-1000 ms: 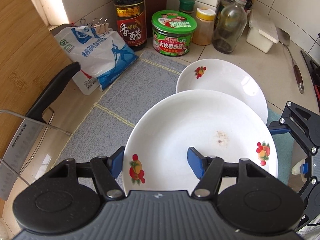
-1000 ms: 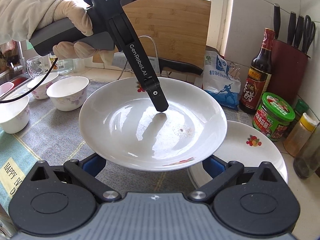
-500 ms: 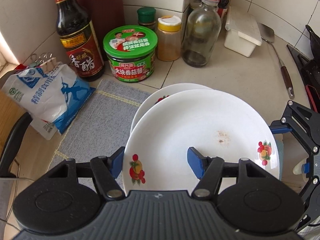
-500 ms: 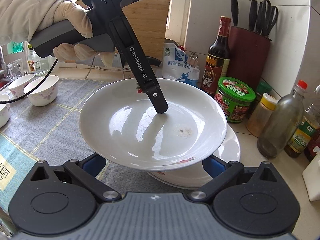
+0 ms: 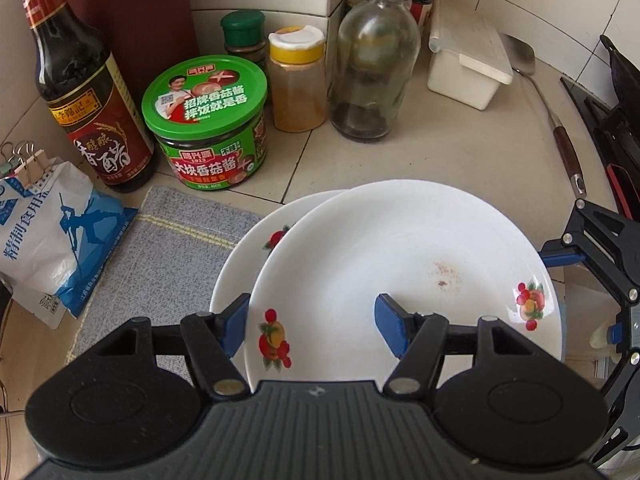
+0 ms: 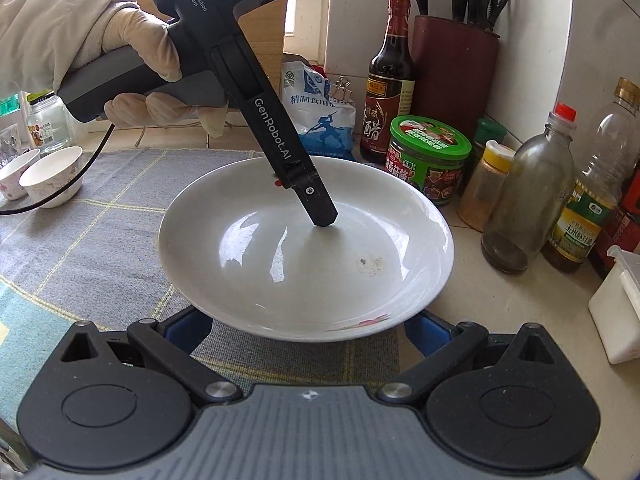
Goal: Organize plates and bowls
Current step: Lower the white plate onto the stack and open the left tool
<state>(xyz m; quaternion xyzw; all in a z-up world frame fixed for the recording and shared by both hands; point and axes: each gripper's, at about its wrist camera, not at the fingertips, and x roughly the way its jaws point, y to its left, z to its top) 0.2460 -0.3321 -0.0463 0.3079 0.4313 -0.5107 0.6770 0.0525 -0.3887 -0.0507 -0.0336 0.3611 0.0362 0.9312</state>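
Note:
A white deep plate with fruit prints (image 5: 400,264) hangs just above a second, matching plate (image 5: 240,264) that lies on the grey mat. My left gripper (image 5: 314,330) is shut on the upper plate's near rim, one pad inside the dish and one outside under the rim. In the right wrist view the upper plate (image 6: 304,248) hides the lower one, and the left gripper's inner finger (image 6: 318,204) presses into the dish. My right gripper (image 6: 308,326) stands open, with its blue pads wide apart under the plate's near rim.
A vinegar bottle (image 5: 80,92), green sauce jar (image 5: 208,120), spice jar (image 5: 298,80), glass bottle (image 5: 374,56) and white box (image 5: 464,60) crowd the corner behind the plates. A salt bag (image 5: 52,240) lies left. Two bowls (image 6: 48,180) stand far left on the mat (image 6: 100,240).
The held plate has travelled toward the bottle corner and now covers most of the second plate. Both grippers moved along with it, and neither grip changed.

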